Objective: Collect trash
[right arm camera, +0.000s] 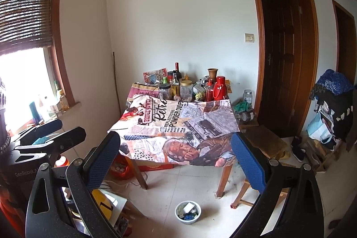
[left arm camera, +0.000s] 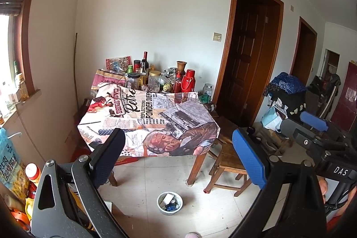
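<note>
Both tools held up high, well back from the worktop [left arm camera: 202, 117], pointing across the room at it. Left tool [left arm camera: 178, 155]: jaws spread wide, nothing between them, blue pads facing in. Right tool [right arm camera: 176, 156]: same, wide open and empty. In the left view the right tool shows at far right, its blue fingers parted; in the right view the left tool shows at far left, fingers also apart. Worktop draped in a newsprint-style cloth [right arm camera: 178, 126], front half bare of objects. Back edge, against the wall, crowded: wine bottle [right arm camera: 177, 73], jars [right arm camera: 186, 88], red flask [right arm camera: 220, 88], brown vase [right arm camera: 212, 74], snack packets. Bin [left arm camera: 169, 203]: small round white tub on the tiled floor, in front of the worktop and between its front legs in both views; holds scraps, white and blue bits, contents too small to name. Wooden stool [left arm camera: 229, 162] just right of the worktop's front right leg. Red box [right arm camera: 156, 165] on the floor under the worktop. Window with a rolled blind [right arm camera: 24, 3] at left, bottles along the sill. Two dark wooden doors on the right wall; a heap of bags and dark cloth with a blue cover [right arm camera: 334, 81] beyond them. No trash item in either tool.
</note>
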A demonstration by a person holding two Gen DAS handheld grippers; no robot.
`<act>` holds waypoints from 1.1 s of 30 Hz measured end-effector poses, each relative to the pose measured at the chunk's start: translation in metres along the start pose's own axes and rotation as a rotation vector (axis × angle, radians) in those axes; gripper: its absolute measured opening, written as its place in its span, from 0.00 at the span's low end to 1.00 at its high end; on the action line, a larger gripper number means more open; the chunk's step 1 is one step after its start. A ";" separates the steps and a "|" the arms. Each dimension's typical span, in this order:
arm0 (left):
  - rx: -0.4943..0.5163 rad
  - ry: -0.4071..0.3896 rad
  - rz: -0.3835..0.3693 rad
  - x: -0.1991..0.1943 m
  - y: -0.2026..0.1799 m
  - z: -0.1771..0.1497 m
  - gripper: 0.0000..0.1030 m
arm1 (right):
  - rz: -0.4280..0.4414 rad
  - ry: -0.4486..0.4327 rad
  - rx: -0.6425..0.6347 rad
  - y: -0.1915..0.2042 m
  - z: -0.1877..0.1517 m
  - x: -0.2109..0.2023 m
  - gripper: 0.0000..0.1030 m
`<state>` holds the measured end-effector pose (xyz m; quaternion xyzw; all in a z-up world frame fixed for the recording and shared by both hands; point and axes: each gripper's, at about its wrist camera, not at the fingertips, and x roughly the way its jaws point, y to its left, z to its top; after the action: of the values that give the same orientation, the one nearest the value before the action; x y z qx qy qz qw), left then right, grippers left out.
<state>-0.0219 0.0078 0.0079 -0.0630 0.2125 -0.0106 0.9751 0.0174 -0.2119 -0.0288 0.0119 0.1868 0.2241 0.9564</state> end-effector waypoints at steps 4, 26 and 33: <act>0.002 0.001 -0.001 0.001 0.000 0.000 0.94 | 0.000 0.002 0.000 -0.001 0.000 0.000 0.96; 0.000 0.009 -0.006 0.010 0.001 0.003 0.94 | -0.003 0.015 0.005 -0.002 0.001 0.001 0.96; 0.000 0.009 -0.005 0.011 0.001 0.004 0.94 | -0.002 0.019 0.009 -0.004 0.001 0.002 0.96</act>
<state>-0.0104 0.0089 0.0069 -0.0633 0.2169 -0.0131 0.9740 0.0214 -0.2148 -0.0287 0.0138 0.1967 0.2226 0.9548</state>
